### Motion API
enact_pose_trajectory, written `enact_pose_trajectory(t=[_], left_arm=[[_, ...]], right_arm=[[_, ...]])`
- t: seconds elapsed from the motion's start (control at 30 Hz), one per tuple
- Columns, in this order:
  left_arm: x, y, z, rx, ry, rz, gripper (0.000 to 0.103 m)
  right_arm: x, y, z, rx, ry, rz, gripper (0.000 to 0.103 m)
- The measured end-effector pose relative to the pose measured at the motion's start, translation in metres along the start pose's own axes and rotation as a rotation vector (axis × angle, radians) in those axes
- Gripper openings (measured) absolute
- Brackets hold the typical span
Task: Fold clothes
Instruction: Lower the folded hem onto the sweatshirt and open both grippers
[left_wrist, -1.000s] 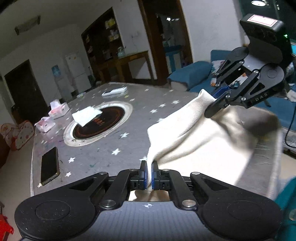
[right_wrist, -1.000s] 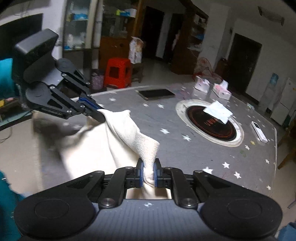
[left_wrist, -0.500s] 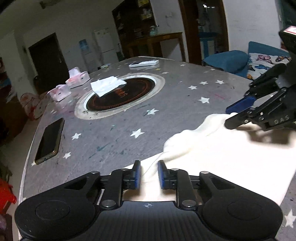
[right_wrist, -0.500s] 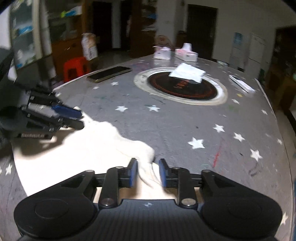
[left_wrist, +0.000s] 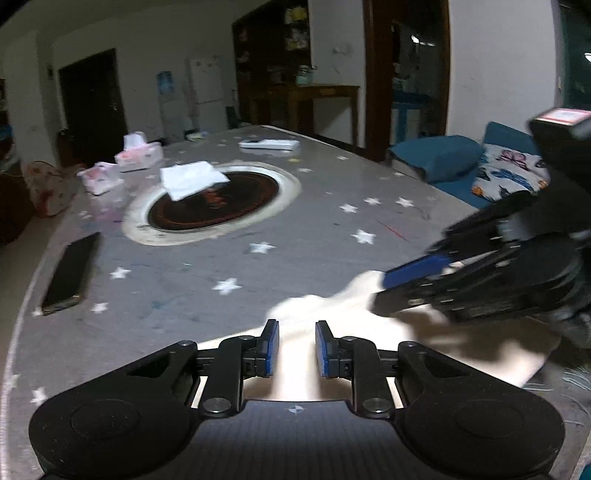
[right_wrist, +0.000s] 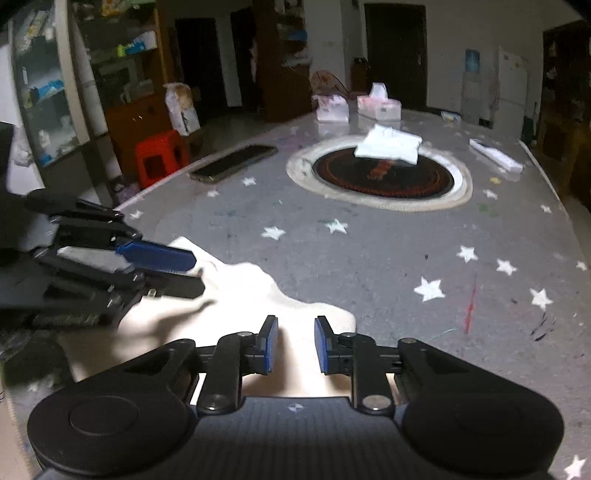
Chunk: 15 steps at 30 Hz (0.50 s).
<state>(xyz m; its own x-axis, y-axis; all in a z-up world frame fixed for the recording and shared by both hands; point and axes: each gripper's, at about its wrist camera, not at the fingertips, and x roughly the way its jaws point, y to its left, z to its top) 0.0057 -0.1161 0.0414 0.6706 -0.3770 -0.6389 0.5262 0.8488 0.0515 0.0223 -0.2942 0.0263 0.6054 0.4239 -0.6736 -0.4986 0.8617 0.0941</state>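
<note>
The left gripper points down over a cream cloth that lies flat on the grey, star-patterned table. Its blue pads stand apart with a clear gap, and the jaws are closing. The cloth lies below and between the pads, but they do not press on it; nothing is held.

The right gripper points down over the same cloth, at the cloth's far edge. Its pads are also parted and its jaws are closing. The cloth shows in the gap, not pinched.

Each gripper appears in the other's view: the right gripper sits to the right of the left one, and the left gripper sits to the left of the right one, both low over the cloth.

Ahead of both grippers, a round dark inset sits in the table with a folded white cloth resting on its far side. A phone lies ahead and to the left of the left gripper. Two tissue boxes stand beyond the inset. A white remote lies ahead and to the right of the right gripper.
</note>
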Motion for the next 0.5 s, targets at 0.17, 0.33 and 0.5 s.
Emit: enact_pose_trajectory(t=[0.17, 0.33, 0.5], left_arm=[[0.024, -0.001, 0.0, -0.047, 0.059, 0.01, 0.023], [0.024, 0.001, -0.001, -0.061, 0.056, 0.012, 0.024], [0.025, 0.001, 0.0, -0.059, 0.055, 0.014, 0.024]], right_arm=[[-0.003, -0.002, 0.001, 0.017, -0.017, -0.005, 0.019], [-0.04, -0.001, -0.015, 0.008, -0.055, -0.015, 0.02], [-0.063, 0.008, -0.049, -0.033, -0.031, -0.033, 0.019]])
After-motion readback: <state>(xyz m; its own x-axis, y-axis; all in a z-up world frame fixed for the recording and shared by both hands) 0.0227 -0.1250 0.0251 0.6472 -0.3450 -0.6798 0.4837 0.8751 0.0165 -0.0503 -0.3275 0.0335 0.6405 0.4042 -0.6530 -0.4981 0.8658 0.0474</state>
